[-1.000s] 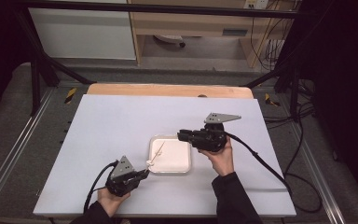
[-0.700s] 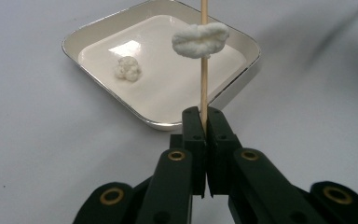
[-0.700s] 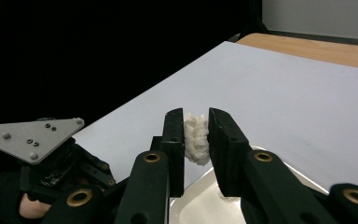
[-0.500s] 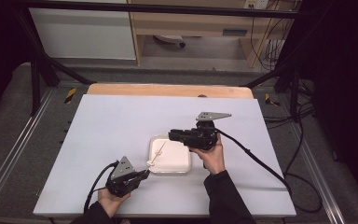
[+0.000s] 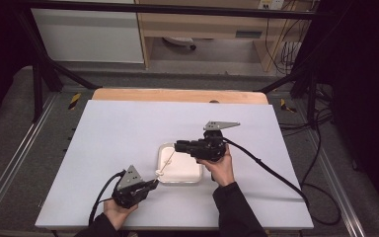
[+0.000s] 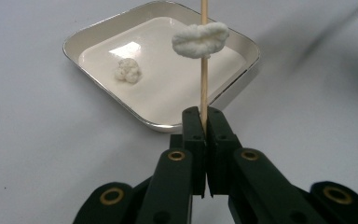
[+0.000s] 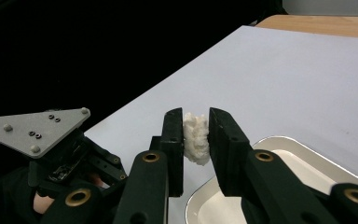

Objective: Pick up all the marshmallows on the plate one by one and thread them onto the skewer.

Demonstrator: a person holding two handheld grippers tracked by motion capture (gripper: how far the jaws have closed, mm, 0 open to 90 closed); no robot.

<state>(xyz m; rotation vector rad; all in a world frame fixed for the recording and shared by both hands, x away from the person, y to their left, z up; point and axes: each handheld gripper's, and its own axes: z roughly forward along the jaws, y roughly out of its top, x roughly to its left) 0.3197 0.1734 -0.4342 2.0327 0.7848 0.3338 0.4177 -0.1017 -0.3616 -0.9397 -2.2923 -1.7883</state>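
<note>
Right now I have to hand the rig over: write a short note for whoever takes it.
Left gripper: shut on a wooden skewer held over the white tray, one white fluffy piece already threaded on it.
Right gripper: shut on a second white piece, held above the tray's edge.
In the tray: one more white lump.
Done: one piece skewered, the next picked up.
Left, probably: thread the held piece, then the lump.

A white tabletop [image 5: 128, 133] ends at a wooden edge strip [image 5: 177, 95] on its far side; beyond it stand a white cabinet [image 5: 86, 32] and wooden shelving [image 5: 202, 24].
</note>
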